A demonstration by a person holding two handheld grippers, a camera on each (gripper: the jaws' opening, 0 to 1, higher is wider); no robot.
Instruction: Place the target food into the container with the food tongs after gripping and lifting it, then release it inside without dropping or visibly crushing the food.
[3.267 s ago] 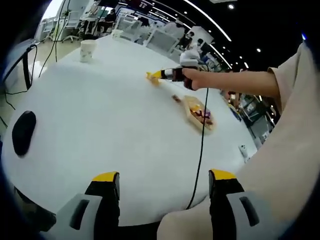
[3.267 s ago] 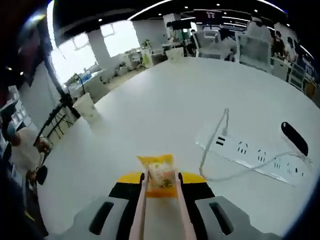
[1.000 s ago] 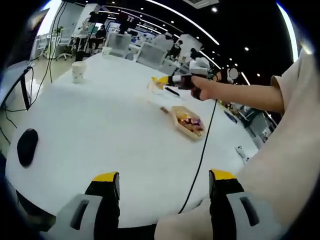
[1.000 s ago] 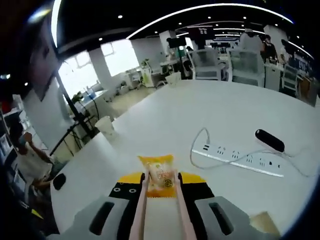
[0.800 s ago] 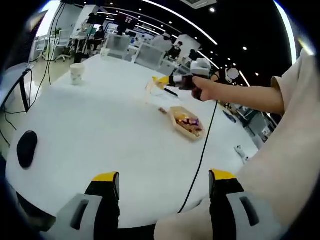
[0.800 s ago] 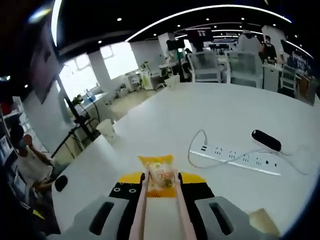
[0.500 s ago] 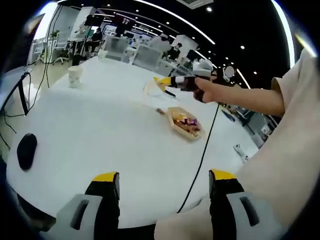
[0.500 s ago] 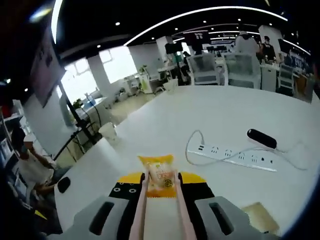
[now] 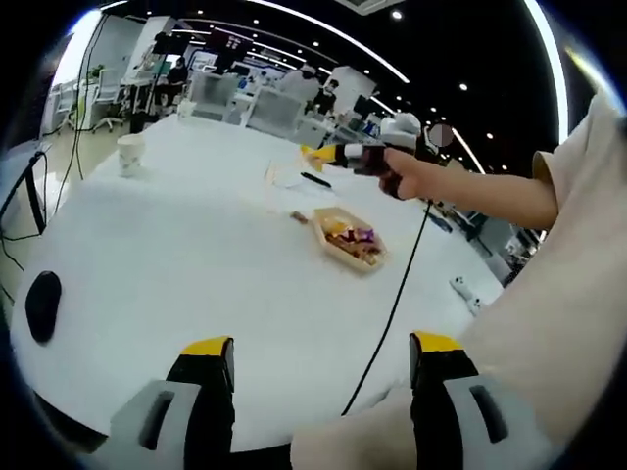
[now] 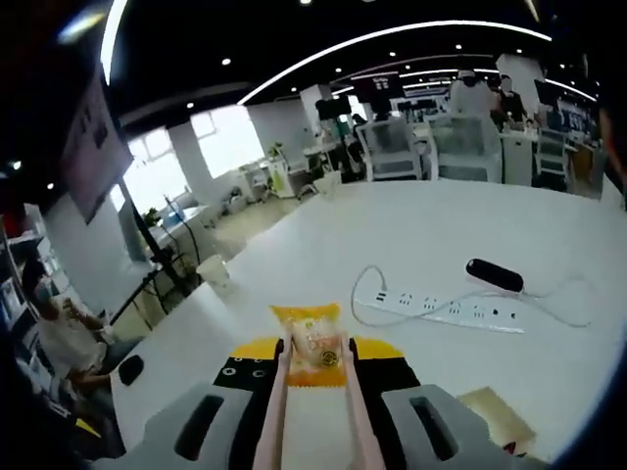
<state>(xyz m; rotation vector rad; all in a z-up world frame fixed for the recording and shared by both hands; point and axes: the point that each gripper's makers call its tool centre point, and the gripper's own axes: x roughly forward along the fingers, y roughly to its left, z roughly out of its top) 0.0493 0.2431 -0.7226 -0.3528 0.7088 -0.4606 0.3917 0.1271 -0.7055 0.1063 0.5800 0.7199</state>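
**Snack packet held in the tongs, tray below and to the right**

Right gripper view, nearest: pink tongs are squeezed between the right gripper's yellow-tipped jaws. The tong tips are closed on a small orange snack packet. Packet stands upright between the tips, its long axis in line with the tongs, clear of the worktop. No crushing seen.

Key relation: a corner of the brown tray shows low and right of the tongs, so the container lies under and to the right of the packet, not yet below it. Judgement: next move is a carry to the right and down before letting go.

Left gripper view: left gripper stands wide open, holding nothing, low near the worktop edge. Farther out the person's hand holds the right gripper out over the worktop, orange packet at its tip, beyond the tray, which already holds some wrapped snacks. Right hand is far nearer the tray than the left.

Surface: white worktop. On it a power strip with cable, a black oblong object, a paper cup.

Room: open office, ceiling light strips, chairs and people far back.
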